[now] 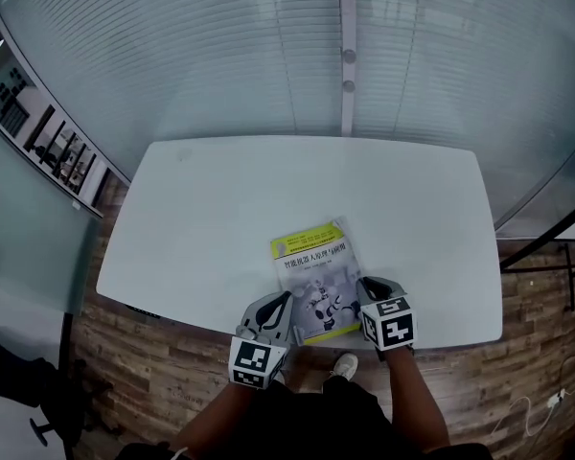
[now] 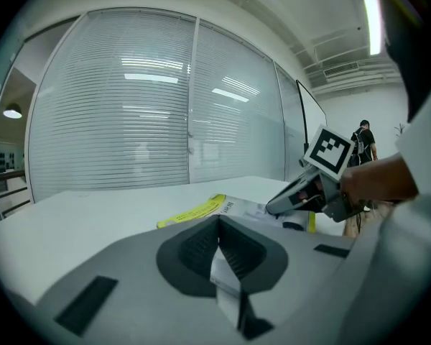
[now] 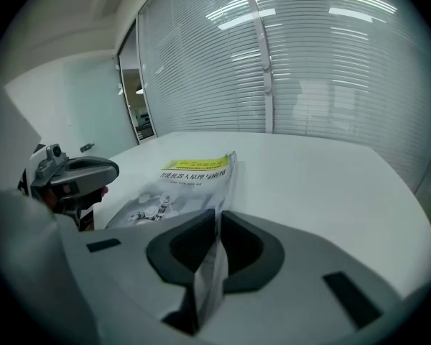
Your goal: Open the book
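Meanwhile, the right tool (image 1: 370,287) is pinching the book (image 1: 311,257) at its 5 o'clock corner to lift the cover, while the left tool (image 1: 286,303) is clamping the 7 o'clock edge, likely steadying it.

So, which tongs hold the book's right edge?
The right tongs, closed on that edge of the book; the left tongs pinch its near left corner.

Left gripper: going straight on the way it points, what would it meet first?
Probably the grey-and-yellow paperback book: the left gripper pinches its near edge. The right gripper lies off to the side.
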